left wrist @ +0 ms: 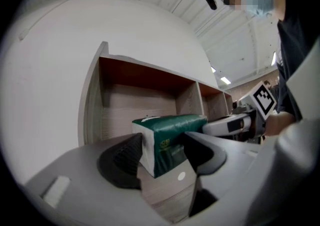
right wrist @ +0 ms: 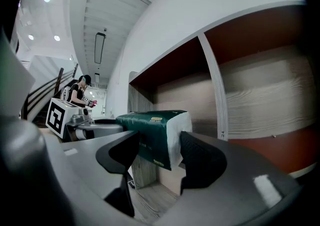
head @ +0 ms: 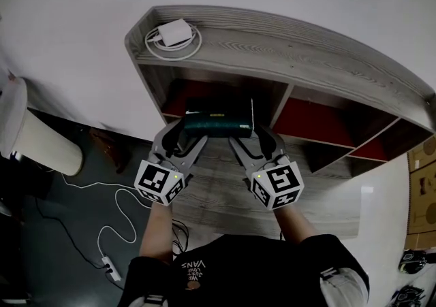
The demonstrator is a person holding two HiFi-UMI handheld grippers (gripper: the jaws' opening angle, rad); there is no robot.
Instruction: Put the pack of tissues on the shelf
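Note:
A dark green pack of tissues (head: 218, 120) with white ends hangs level in front of the shelf's left compartment (head: 204, 94), which has a red back wall. My left gripper (head: 182, 137) is shut on its left end and my right gripper (head: 253, 137) on its right end. In the left gripper view the pack (left wrist: 170, 137) sits between the jaws of the left gripper (left wrist: 162, 155), with the right gripper (left wrist: 235, 124) beyond it. In the right gripper view the pack (right wrist: 155, 137) is clamped by the right gripper (right wrist: 159, 156), and the left gripper (right wrist: 75, 117) shows behind.
The grey wood shelf (head: 286, 47) has a white charger with coiled cable (head: 174, 33) on top, and two more compartments to the right (head: 320, 122). A white bin (head: 27, 135) and a power strip (head: 109, 268) are on the floor at left; cardboard boxes (head: 422, 183) stand at right.

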